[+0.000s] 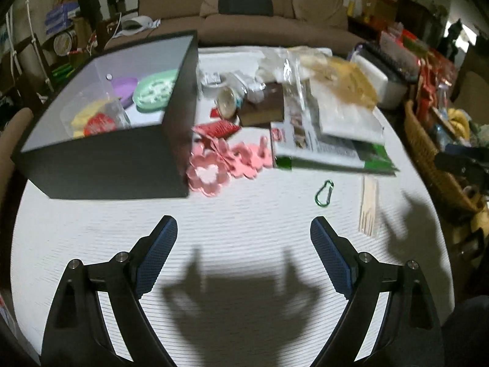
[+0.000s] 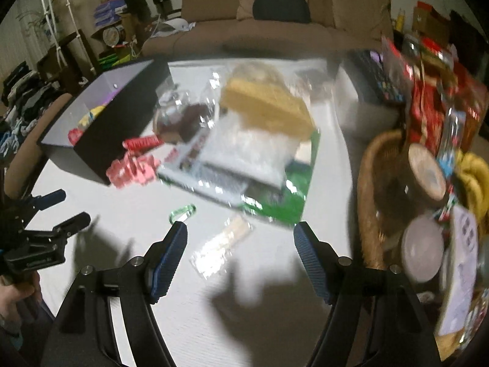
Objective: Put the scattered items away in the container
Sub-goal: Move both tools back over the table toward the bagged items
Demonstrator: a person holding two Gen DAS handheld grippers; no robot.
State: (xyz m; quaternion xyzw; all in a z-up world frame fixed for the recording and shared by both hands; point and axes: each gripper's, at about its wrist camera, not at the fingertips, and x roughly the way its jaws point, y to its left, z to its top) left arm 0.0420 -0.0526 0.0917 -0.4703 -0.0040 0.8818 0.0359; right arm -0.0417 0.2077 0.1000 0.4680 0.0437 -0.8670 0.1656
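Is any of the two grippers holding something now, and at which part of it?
Nothing is held. The left gripper and the right gripper are both open and empty above the table.

a brown sofa [image 1: 244,15] fills the top of the frame, a dark cushion [image 1: 245,1] at its middle. at the right edge stands a wicker basket [image 1: 428,159] crammed with packets, with yellow bananas [image 2: 473,177] inside. upper left, cluttered shelves [image 1: 64,30]. the white counter [image 1: 244,229] lies below.
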